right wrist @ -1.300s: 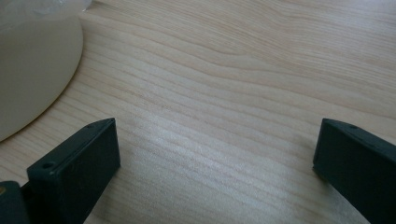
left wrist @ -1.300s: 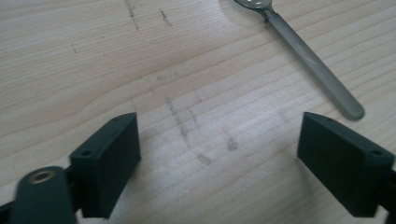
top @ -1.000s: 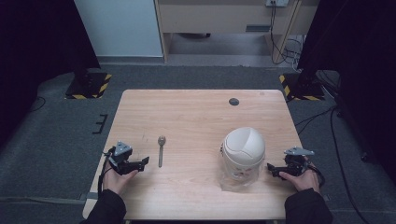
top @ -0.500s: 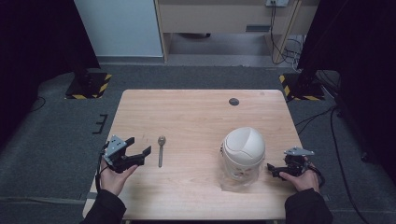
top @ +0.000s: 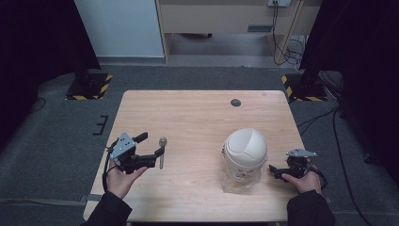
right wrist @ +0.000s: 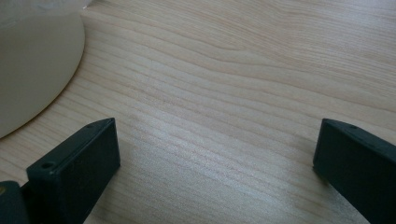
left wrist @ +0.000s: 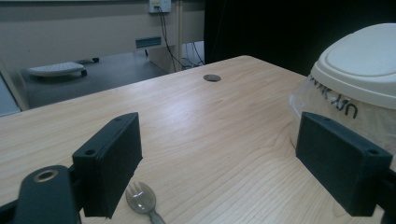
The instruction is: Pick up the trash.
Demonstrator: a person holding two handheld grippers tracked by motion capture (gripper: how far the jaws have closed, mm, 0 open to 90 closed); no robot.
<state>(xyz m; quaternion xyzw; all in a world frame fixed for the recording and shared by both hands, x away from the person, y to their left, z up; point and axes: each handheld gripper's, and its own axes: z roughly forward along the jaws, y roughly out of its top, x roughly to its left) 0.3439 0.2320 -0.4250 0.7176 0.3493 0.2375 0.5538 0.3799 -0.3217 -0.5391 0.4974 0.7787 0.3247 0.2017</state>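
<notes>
1. Across the room, grey carpet (top: 197, 75) runs to a pale cabinet (top: 120, 26) and dark curtains, with cables trailing at the back.
2. Below that, the wooden table (top: 197, 117) is smooth and level, with a round cable hole (top: 235, 102) at its far edge.
3. Toward the right sits a lidded plastic container (top: 244, 153): probably light, with soft crinkly clear walls; the stiff cream lid rim looks the safest hold.
4. Just beside the left gripper (top: 150, 149) lies a small spoon (top: 162, 147): rigid, thin, slippery, flat on the wood; best pinched across the handle.
5. Its jaws have just been opening and stand wide, nothing between them.
6. Right gripper (top: 273, 170) rests near the container, jaws apart and empty.
</notes>
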